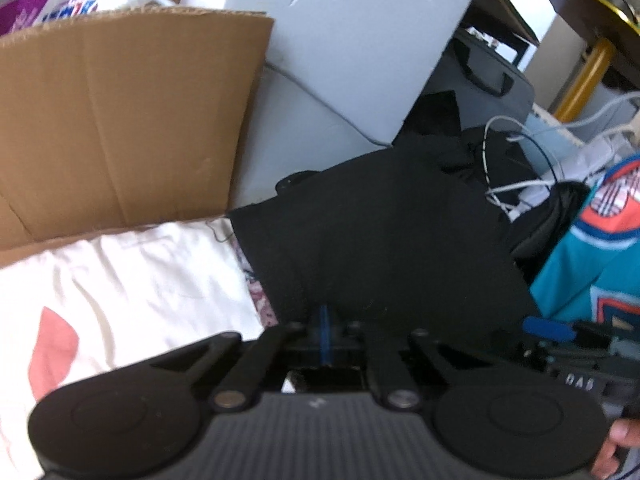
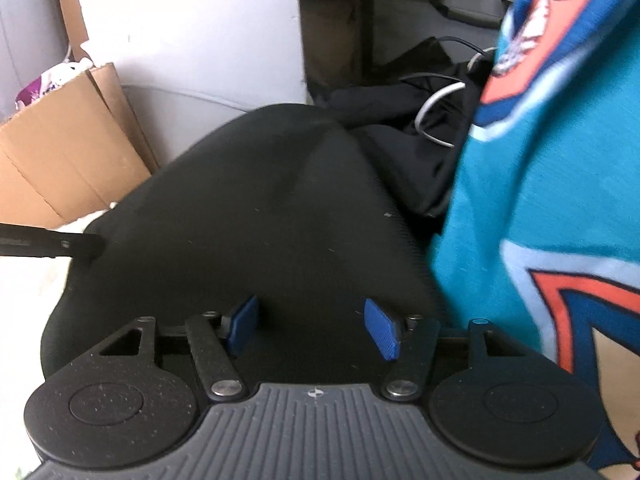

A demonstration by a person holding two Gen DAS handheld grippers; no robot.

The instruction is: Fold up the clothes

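Right now the black garment (image 2: 256,216) is lying bunched and humped directly in front of both grippers, partly over a white cloth with a pink shape (image 1: 120,280) and just beside a teal jersey with orange and blue lettering (image 2: 540,180). It is not looking folded yet: its near edge is sagging in a rounded bulge and no crisp crease is showing, so the fold is reading as barely begun, with squaring and laying flat still ahead. At that near edge the left gripper (image 1: 325,334) is pinching the black fabric, its jaws drawn together with only a thin blue strip of pad showing between them. The right gripper (image 2: 312,330) is hovering over the same garment with its blue pads (image 2: 382,328) standing well apart, nothing pressed between them; it seems to be lining up for a second hold. Farther out, a dark heap of other clothing with white cables (image 1: 508,160) looped over it is waiting behind, a cardboard box (image 1: 120,120) is standing to the left, and a pale wall panel (image 1: 352,40) is rising beyond. Several garments are apparently still unfolded.
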